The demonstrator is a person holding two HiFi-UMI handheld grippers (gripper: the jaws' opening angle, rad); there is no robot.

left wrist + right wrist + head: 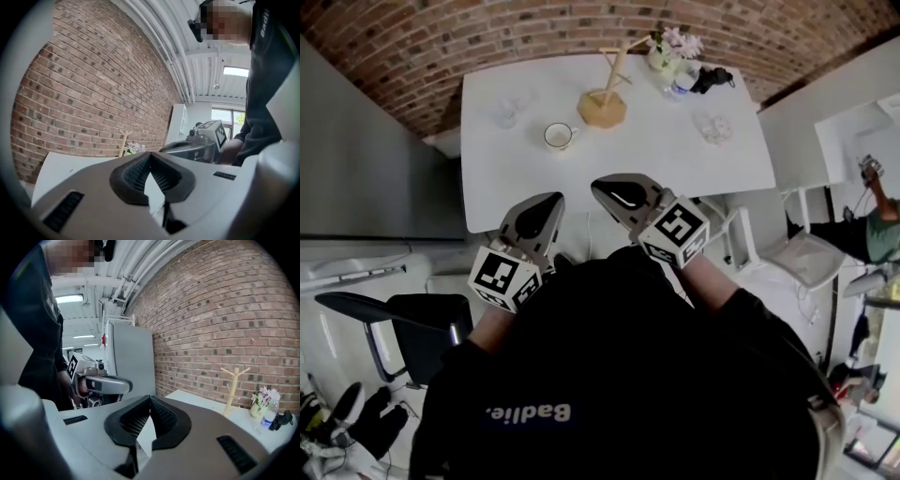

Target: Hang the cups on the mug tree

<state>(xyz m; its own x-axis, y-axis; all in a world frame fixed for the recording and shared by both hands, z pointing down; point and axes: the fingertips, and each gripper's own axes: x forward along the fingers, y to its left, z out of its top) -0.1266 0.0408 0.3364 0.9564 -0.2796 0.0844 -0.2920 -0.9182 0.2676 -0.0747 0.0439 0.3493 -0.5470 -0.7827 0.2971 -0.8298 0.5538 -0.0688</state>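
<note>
A wooden mug tree [605, 94] stands on its round base at the far middle of the white table [619, 169]; it also shows in the right gripper view as a bare mug tree [233, 389]. A white cup [558, 137] sits on the table to its left. Two clear glasses stand there too, one glass [507, 114] at the left and one glass [713, 127] at the right. My left gripper [548, 202] and right gripper [602, 186] hover side by side at the table's near edge, both shut and empty, well short of the cup.
A vase of flowers [667, 49], a bottle [682, 82] and a dark object [712, 78] crowd the table's far right corner. A brick wall [441, 47] rises behind. A black chair [403, 328] stands at my left, a white chair [787, 253] at my right. A person [881, 225] is at the far right.
</note>
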